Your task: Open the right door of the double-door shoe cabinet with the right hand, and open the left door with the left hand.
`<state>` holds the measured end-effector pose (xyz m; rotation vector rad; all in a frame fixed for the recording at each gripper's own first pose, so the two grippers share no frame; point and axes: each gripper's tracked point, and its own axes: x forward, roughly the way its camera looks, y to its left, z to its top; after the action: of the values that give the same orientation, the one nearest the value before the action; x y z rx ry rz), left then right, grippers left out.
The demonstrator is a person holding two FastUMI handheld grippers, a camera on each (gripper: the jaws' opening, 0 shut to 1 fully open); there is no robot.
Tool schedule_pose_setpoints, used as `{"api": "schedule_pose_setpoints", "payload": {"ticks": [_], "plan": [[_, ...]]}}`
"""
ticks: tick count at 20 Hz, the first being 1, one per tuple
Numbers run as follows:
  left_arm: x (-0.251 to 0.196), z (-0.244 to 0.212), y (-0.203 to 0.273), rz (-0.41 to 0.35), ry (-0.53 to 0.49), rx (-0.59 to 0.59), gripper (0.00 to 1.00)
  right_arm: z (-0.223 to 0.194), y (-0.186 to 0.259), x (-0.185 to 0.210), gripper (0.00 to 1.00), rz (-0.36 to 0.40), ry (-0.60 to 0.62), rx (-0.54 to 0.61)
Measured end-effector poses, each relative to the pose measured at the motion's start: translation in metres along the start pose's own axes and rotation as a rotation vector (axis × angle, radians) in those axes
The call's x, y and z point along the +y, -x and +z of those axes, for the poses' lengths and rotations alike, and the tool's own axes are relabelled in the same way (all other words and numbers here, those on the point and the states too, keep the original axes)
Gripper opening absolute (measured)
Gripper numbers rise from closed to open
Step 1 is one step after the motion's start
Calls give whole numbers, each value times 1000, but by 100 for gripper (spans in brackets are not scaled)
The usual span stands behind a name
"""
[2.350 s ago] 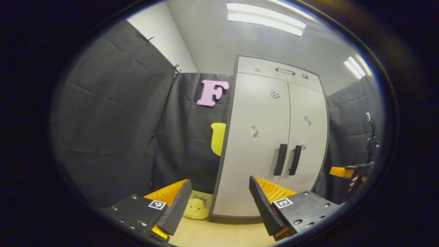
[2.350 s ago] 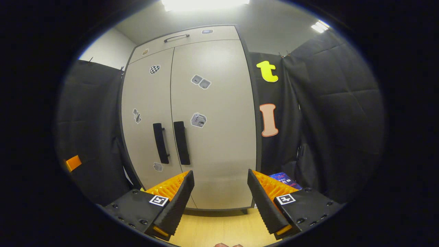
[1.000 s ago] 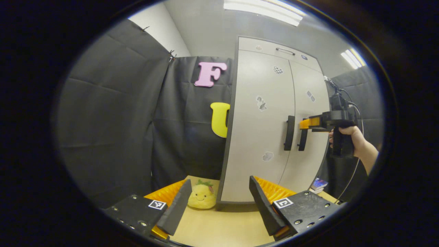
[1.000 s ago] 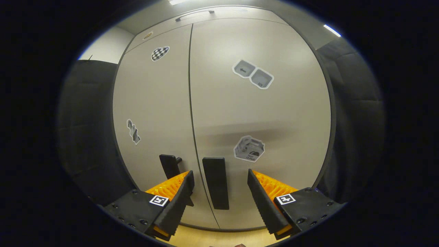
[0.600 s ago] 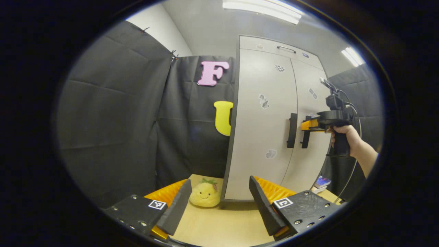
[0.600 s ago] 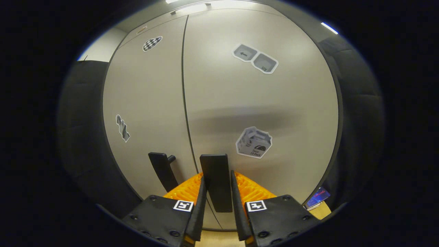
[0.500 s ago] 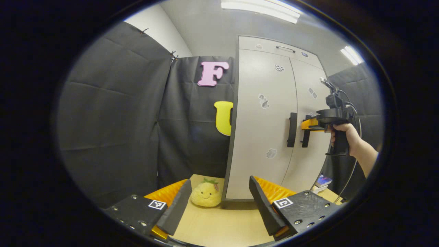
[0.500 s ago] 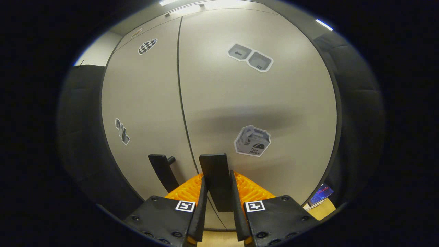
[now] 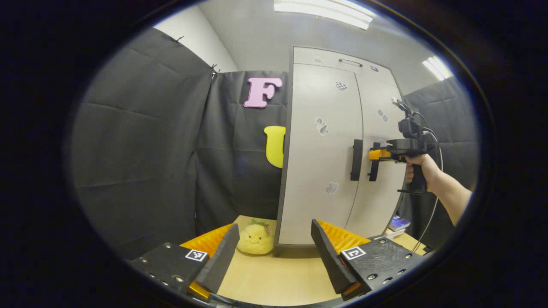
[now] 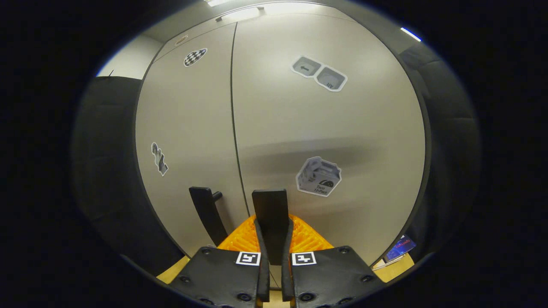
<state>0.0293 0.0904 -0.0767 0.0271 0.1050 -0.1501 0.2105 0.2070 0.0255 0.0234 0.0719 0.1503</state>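
I'm clamping my right gripper (image 10: pixel 274 246) on the right door handle (image 10: pixel 269 214), both fingers pressing its sides, at the cabinet's (image 9: pixel 321 214) centre seam. The right door (image 10: pixel 342 128) is sitting flush, so I'm at the pulling step: next I should be swinging it outward around its outer hinge. My left gripper (image 9: pixel 274 252) is hanging spread wide, empty, well apart from the left door handle (image 9: pixel 356 159).

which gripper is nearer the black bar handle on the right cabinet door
Right. The right gripper is clamped on the black bar handle of the right door, fingers on both its sides. The left gripper hangs open, well back from the cabinet above the wooden floor.
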Motion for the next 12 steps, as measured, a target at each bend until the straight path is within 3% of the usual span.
{"api": "schedule_pose_setpoints", "payload": {"ticks": [1, 2, 12], "plan": [[-3, -1, 3, -4, 0, 1, 98, 0, 3, 1, 5, 3, 15, 0], [-6, -1, 6, -11, 1, -1, 98, -2, 7, 1, 8, 4, 24, 6], [-32, -11, 19, -77, -18, 34, 97, -10, 69, -7, 8, 65, -8, -46]]}}
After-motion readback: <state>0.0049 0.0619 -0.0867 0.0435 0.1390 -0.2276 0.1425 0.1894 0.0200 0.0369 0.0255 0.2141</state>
